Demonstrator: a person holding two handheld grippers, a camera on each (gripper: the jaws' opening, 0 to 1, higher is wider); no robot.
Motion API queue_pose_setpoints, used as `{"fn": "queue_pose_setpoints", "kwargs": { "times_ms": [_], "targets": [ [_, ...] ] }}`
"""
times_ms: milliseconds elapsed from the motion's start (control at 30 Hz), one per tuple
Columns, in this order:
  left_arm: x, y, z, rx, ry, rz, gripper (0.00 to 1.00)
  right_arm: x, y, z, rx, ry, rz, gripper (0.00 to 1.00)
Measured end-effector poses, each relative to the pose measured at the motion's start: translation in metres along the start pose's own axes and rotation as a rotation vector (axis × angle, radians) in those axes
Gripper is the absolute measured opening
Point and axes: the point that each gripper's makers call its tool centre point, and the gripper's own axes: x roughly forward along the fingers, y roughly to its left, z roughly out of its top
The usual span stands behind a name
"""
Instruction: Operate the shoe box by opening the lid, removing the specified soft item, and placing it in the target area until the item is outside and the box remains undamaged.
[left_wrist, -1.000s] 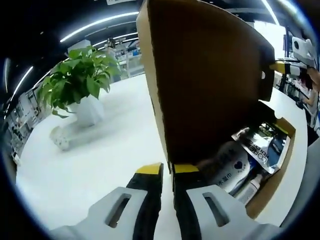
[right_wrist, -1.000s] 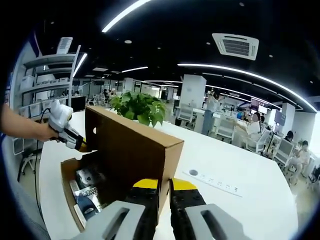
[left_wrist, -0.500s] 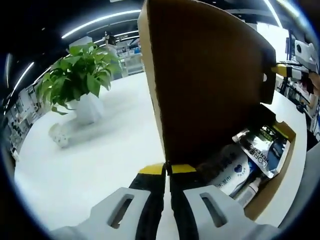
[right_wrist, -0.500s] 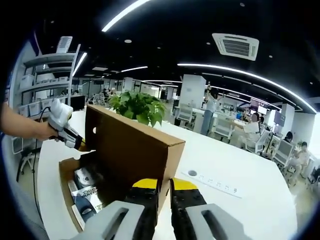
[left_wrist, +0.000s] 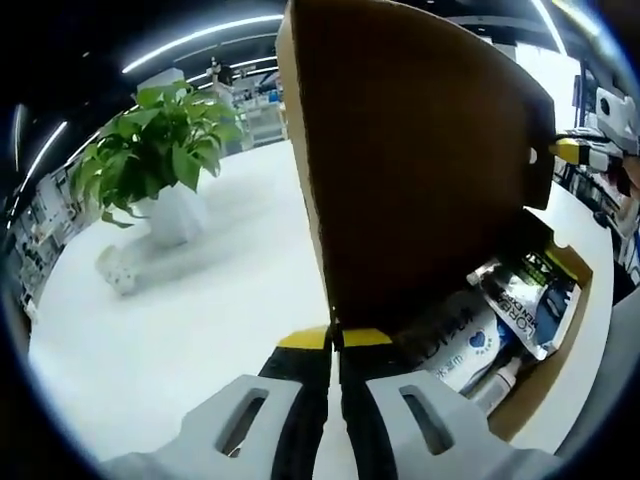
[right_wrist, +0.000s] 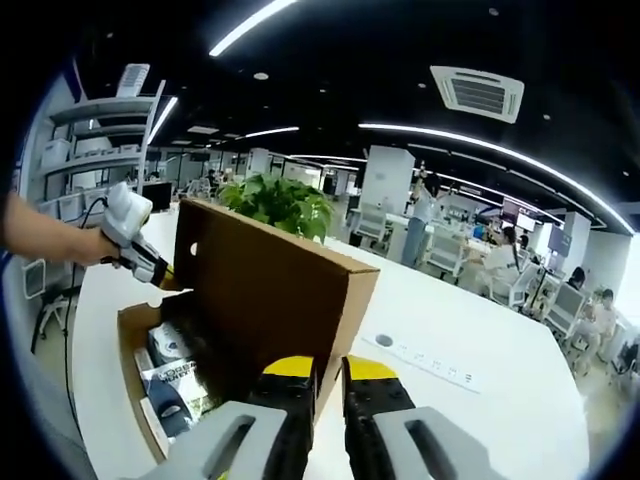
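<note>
- The white soft pouch (left_wrist: 468, 338) lying in the shoe box (left_wrist: 555, 330), at about four o'clock in the left gripper view, bears a blue heart mark and pale grey lettering. The letters are too blurred to read.
- The dark glossy packet (left_wrist: 520, 295) beside it carries white print, also too small to make out.
- In the right gripper view, at about eight o'clock, the same dark packet (right_wrist: 178, 378) shows a line of white capitals. They cannot be read with any certainty.
</note>
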Motion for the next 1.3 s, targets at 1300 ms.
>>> {"fn": "queue_pose_setpoints", "kwargs": {
  "times_ms": [1300],
  "targets": [
    [0.003, 0.003, 0.011, -0.006, -0.018, -0.003, 0.00, 0.018, 0.003, -0.062, 0.131, 0.110, -0.009, 0.00]
  ]
}}
